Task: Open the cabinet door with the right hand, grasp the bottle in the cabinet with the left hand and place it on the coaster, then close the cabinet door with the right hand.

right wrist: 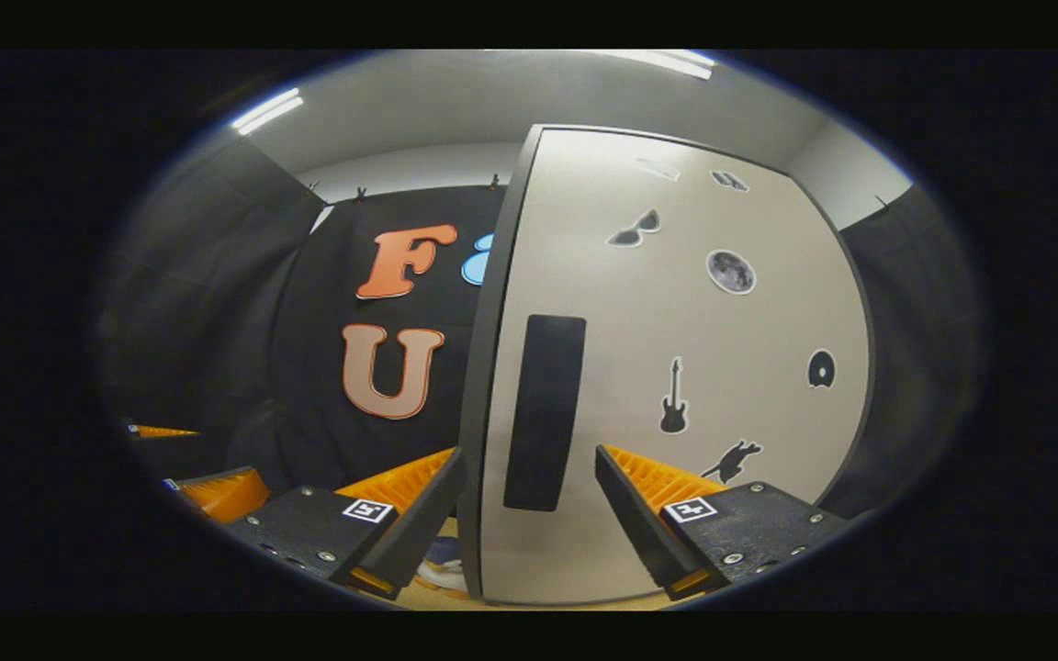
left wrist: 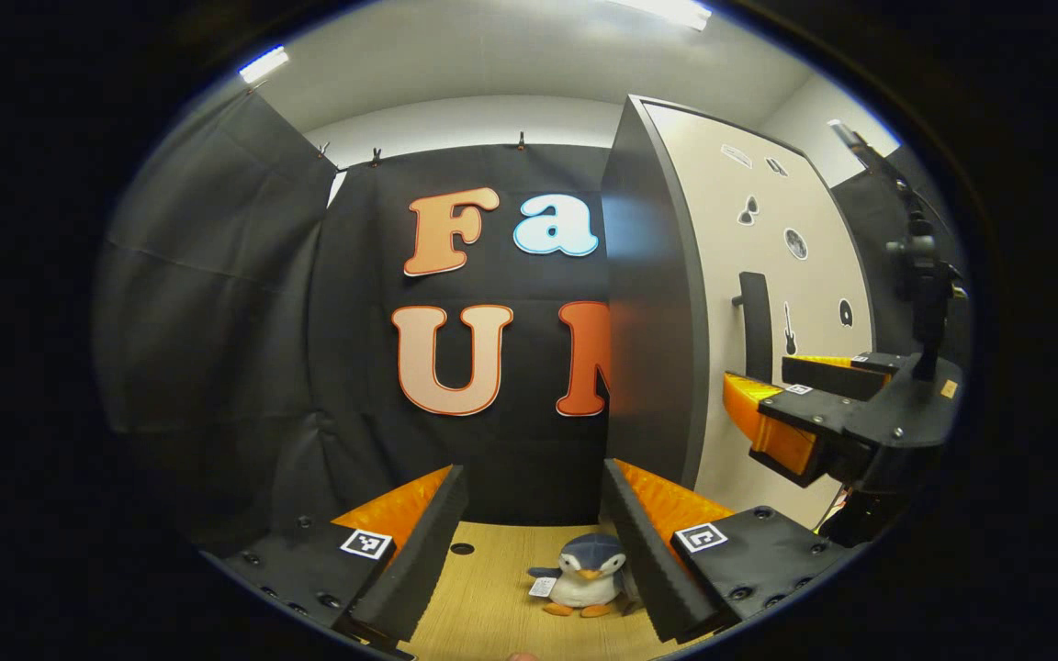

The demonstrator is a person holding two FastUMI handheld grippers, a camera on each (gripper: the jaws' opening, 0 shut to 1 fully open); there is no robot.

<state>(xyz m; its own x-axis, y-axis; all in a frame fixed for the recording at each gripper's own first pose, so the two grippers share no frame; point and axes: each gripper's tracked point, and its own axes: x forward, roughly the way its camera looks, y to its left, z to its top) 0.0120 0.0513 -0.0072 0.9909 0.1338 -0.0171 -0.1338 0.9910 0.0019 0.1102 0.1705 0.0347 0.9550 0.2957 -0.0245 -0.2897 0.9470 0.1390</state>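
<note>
Cabinet door (right wrist: 676, 367) is seen as pale beige-grey, edged in dark grey, with small black silhouette stickers: sunglasses, guitar, an animal shape, plus a grey mottled moon disc. Door handle (right wrist: 543, 413) is shown as plain matte black. Cabinet side panel (left wrist: 653, 303) is rendered dark grey. Table top (left wrist: 492, 597) is seen in light tan wood grain. Toy penguin (left wrist: 584, 574) is coloured blue-grey on the head, white on the belly, orange on beak and feet, with a white tag. Ceiling (left wrist: 511, 64) is off-white.
</note>
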